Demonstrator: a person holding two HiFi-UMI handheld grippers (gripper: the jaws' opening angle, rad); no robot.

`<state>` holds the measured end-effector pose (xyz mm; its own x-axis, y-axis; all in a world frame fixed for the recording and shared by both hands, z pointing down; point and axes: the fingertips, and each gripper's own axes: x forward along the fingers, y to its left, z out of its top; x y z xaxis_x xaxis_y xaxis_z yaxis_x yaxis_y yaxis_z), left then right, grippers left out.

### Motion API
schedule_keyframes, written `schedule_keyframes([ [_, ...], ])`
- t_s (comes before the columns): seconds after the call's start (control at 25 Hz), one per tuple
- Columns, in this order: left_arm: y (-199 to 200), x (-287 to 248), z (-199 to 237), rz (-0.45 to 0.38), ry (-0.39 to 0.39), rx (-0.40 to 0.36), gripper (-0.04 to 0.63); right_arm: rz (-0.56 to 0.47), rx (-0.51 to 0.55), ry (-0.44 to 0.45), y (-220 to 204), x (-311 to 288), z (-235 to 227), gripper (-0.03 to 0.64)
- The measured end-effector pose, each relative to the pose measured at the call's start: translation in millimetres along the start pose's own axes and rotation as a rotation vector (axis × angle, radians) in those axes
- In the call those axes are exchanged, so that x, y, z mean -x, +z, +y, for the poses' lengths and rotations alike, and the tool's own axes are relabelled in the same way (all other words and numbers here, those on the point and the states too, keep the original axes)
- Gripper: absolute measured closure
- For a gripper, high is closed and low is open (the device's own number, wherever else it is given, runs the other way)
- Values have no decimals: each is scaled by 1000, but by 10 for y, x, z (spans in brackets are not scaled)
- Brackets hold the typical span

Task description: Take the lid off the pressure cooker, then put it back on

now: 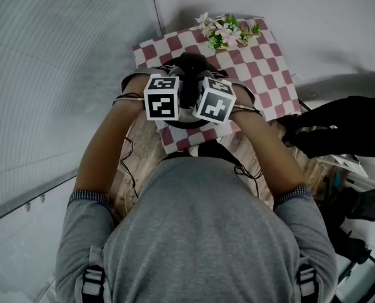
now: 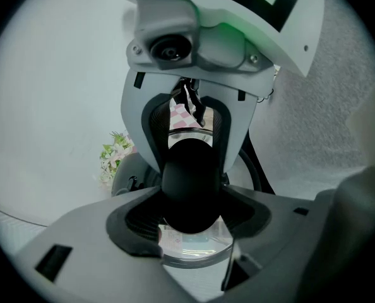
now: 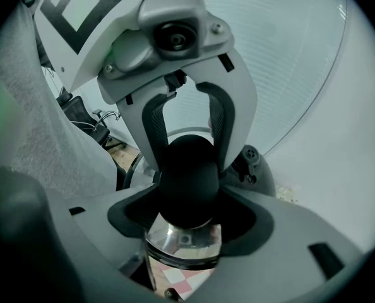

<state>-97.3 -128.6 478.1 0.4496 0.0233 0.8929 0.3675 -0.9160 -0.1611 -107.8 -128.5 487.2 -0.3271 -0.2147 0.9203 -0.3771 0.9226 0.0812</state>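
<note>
Left gripper (image 2: 190, 221): jaws fairly wide, dark pads pressed on the black knob (image 2: 189, 185) at its 9 and 3 o'clock sides.
Right gripper (image 3: 187, 223): jaws likewise wide, clamped on the same knob from the opposite side, pads again at 9 and 3 o'clock.
Facing: at 12 o'clock in each gripper view, the other gripper, its two fingers reaching down around the far half of the knob.
Knob: round, standing on the middle of the lid.
Lid (image 2: 194, 250): shiny disc with a bright rim, showing at 6 o'clock under the knob in both gripper views; seated on the pot or raised off it, cannot tell.
Dark rim (image 1: 186, 125): curved edge at 6 o'clock below the cubes in the head view; lid's or pot's, cannot tell; the rest hidden.
Left cube (image 1: 161, 97) and right cube (image 1: 214, 100): side by side, almost touching, over the middle of the table.
Forearms (image 1: 105, 150): bare, converging from 7 and 5 o'clock toward the cubes.
Checked cloth (image 1: 263, 68): red and white, spread over the table under the lid.
Flowers (image 1: 228, 30): on the far edge of the cloth, at 1 o'clock from the cubes; at 9 o'clock of the knob in the left gripper view.
Second person (image 1: 339, 131): dark clothes, at 3 o'clock by the frame edge, well apart from the cubes.
</note>
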Motion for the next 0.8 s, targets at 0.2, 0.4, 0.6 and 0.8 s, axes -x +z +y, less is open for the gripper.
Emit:
schedule_keyframes([
  [0.2,71,51,-69,-2,14,-22,293,-19,-2,-38,-23,46,54,325],
  [0.4,242,1,-31,-6,36,-2,293,-34,43,-36,-140,183,33,325],
  [0.6,462,-61,92,12,53,45,293,-49,92,-14,-326,331,-80,325],
  [0.8,728,-183,229,27,74,103,293,-62,145,19,-599,442,-213,325],
])
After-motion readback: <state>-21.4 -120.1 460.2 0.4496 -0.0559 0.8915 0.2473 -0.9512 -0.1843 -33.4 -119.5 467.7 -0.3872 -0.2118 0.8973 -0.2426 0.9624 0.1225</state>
